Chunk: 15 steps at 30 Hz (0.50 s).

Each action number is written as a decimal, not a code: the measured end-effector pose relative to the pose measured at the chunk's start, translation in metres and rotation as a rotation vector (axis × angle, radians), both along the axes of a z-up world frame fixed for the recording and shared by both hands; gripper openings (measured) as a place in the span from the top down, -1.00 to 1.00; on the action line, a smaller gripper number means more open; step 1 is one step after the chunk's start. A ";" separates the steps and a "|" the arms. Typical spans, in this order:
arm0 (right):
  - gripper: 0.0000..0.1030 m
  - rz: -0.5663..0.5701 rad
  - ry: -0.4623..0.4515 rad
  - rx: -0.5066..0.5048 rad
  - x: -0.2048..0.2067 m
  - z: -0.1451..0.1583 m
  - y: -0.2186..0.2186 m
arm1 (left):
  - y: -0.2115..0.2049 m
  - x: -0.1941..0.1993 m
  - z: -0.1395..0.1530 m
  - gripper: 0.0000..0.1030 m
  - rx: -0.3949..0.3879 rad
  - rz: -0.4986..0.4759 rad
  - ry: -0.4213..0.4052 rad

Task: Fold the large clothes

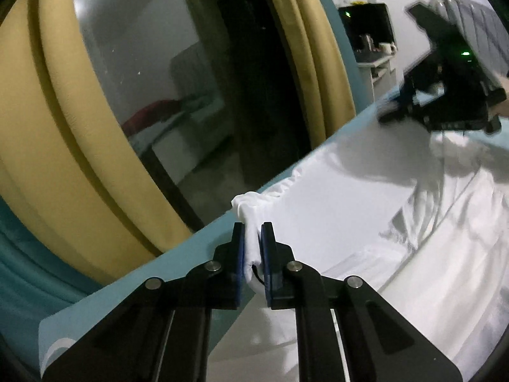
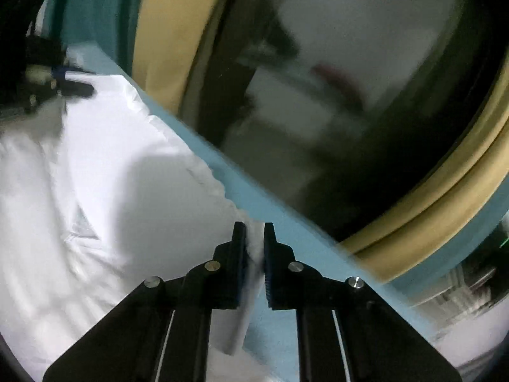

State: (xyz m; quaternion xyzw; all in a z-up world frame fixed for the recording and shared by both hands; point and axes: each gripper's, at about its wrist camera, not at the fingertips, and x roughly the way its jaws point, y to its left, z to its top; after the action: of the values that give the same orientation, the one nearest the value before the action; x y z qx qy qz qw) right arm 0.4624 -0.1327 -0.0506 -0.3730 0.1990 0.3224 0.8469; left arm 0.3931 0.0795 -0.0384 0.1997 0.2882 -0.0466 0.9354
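Left tongs (image 1: 253,248): pinching bunched corner of the white garment (image 1: 334,210), sharp in left view.
Right tongs (image 2: 254,254): pinching garment edge; blurred in right view.

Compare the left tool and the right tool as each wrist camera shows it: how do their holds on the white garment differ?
The left tool pinches a clear bunched corner of the white garment, sharply seen; the right tool is blurred, with white cloth between its fingers. The left tool has the blue mat on its left, the right tool on its right. Both are shut on the garment's far edge.
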 end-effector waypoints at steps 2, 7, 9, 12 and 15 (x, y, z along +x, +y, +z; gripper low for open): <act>0.80 0.022 -0.118 -0.072 -0.019 -0.012 0.006 | -0.007 -0.002 -0.011 0.76 0.055 0.009 0.017; 0.80 0.060 -0.244 -0.126 -0.054 -0.034 0.000 | -0.022 -0.026 -0.019 0.71 0.136 -0.015 0.020; 0.80 0.053 -0.235 -0.091 -0.063 -0.031 -0.008 | -0.021 -0.032 -0.017 0.68 0.132 -0.014 0.020; 0.79 0.052 -0.158 -0.019 -0.073 -0.019 -0.017 | -0.018 -0.040 -0.010 0.67 0.085 -0.014 0.028; 0.79 0.055 -0.079 0.035 -0.085 -0.011 -0.024 | -0.018 -0.054 -0.002 0.67 0.060 -0.023 0.016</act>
State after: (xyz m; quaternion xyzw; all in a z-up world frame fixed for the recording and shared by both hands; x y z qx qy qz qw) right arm 0.3776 -0.1567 -0.0613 -0.3759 0.1494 0.3338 0.8514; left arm 0.3392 0.0613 -0.0409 0.2304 0.2946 -0.0504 0.9261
